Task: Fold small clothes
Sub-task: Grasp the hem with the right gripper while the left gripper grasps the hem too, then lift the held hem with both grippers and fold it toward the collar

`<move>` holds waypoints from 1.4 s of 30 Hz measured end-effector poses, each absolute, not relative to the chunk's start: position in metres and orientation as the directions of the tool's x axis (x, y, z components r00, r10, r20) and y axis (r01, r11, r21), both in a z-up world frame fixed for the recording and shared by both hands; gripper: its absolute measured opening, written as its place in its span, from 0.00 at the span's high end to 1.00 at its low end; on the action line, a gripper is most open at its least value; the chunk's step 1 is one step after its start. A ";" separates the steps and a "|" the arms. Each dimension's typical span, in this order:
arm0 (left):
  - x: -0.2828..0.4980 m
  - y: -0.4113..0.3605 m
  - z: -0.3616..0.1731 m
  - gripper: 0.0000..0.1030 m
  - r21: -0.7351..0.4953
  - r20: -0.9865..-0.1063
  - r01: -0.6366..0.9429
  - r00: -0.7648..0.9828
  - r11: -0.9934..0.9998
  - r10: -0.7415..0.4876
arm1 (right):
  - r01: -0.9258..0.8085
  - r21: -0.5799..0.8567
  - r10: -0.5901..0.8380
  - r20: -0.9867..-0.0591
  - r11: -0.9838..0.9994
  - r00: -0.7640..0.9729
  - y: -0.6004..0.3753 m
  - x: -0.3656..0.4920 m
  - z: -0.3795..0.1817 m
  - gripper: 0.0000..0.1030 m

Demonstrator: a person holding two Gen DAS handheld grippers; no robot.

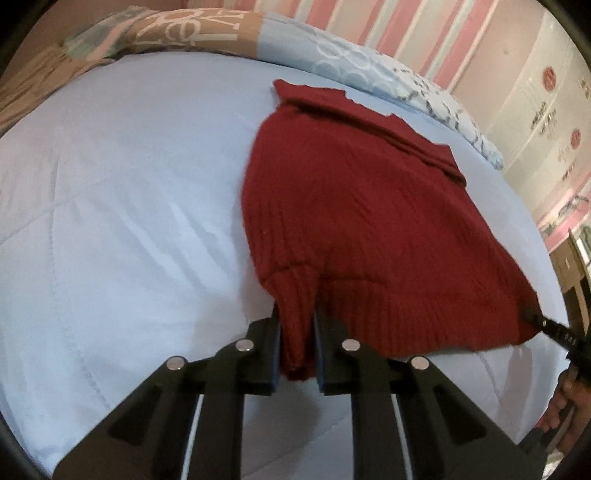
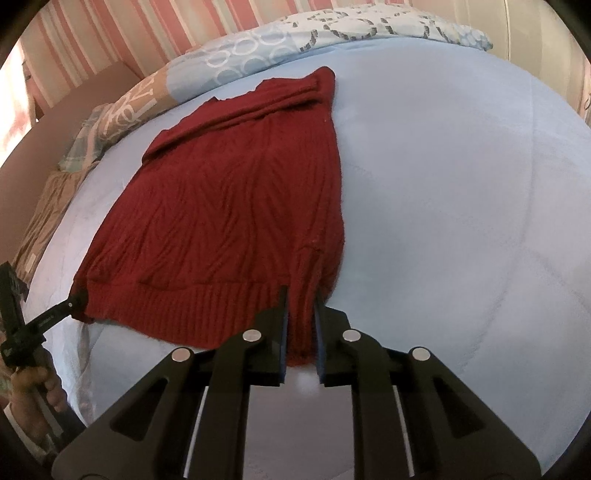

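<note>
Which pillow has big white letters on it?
The tan pillow at the head of the bed carries the big white letters. The pale blue pillow beside it shows only white ring patterns.

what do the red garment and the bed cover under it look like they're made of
Red garment: looks like a knit, probably wool or acrylic yarn, matte; raised ribs along the hem and cable-like ridges across the body show it.
Bed cover: looks like smooth woven fabric, cotton or microfibre, with a faint sheen; stitched quilting lines and soft puffiness suggest padding.

Bed with pale blue quilt, dark red knit sweater spread flat, patterned pillows along far edge
</note>
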State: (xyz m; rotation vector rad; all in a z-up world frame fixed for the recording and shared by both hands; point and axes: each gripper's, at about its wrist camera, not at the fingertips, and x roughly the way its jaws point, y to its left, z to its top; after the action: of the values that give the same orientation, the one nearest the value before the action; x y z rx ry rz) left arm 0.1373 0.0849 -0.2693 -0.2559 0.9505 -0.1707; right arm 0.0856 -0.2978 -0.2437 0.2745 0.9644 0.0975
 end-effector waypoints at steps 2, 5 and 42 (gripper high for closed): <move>0.135 0.089 -0.264 0.86 -0.279 -0.776 0.035 0.581 0.960 -0.247 | 0.038 0.282 0.211 -0.794 0.959 0.570 -0.300 0.084 -0.242 0.90; 0.132 0.089 -0.256 0.87 -0.271 -0.770 0.046 0.589 0.961 -0.246 | 0.042 0.290 0.217 -0.797 0.956 0.563 -0.302 0.083 -0.243 0.91; 0.029 0.098 -0.174 0.86 -0.063 -0.728 0.051 0.681 0.997 -0.081 | -0.074 0.146 0.158 -0.737 0.987 0.658 -0.280 -0.010 -0.153 0.91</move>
State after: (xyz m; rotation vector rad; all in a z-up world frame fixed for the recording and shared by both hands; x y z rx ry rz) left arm 0.0295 0.0976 -0.1740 -0.0383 0.8184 -0.0738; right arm -0.0100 -0.2801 -0.1533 0.1060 0.8434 0.1318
